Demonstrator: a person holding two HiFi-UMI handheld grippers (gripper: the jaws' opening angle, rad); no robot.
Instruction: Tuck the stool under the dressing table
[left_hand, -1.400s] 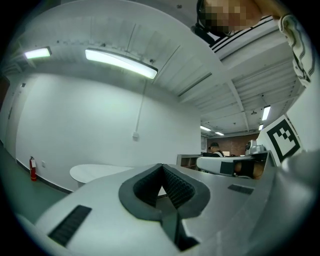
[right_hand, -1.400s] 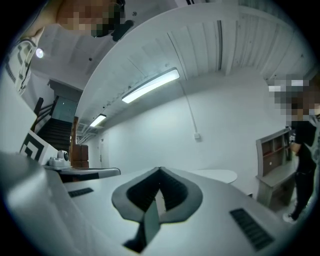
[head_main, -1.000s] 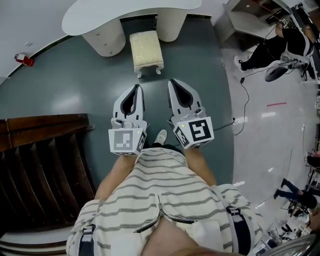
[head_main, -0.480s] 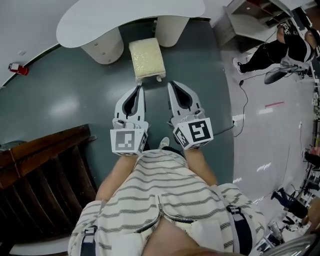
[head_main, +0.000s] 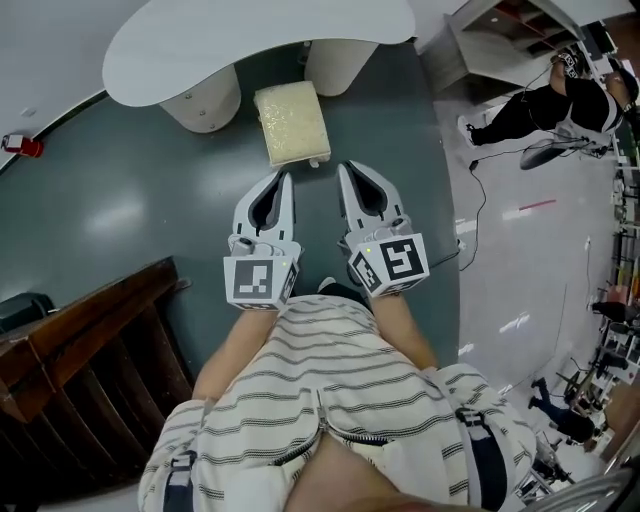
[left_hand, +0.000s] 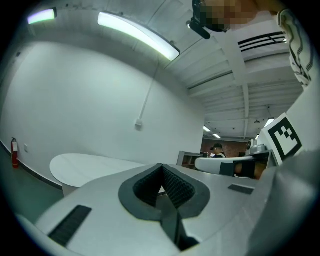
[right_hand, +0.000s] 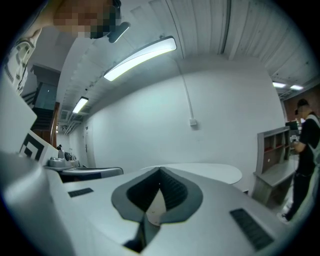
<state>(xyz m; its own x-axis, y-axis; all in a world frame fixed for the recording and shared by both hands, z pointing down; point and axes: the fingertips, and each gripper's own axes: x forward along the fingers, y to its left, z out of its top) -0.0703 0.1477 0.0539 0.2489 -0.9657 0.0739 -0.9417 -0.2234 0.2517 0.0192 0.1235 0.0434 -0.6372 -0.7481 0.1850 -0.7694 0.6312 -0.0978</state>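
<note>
The stool (head_main: 292, 122) stands on the floor just beyond us, its long axis pointing far, into the gap under the dressing table (head_main: 250, 40). Our left gripper (head_main: 285, 180) faces its near edge and our right gripper (head_main: 344, 170) its right corner. Both jaws are pressed together, holding nothing.

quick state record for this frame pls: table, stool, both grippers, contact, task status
dressing table: white curved top on two round pedestals
stool: cream cushion, standing on the dark floor, far end between the pedestals, most of it still out in front
left gripper: shut, empty, tip just short of the stool's near edge
right gripper: shut, empty, tip beside the stool's near right corner
contact: cannot tell whether either tip touches the stool
task status: stool not yet tucked under
</note>
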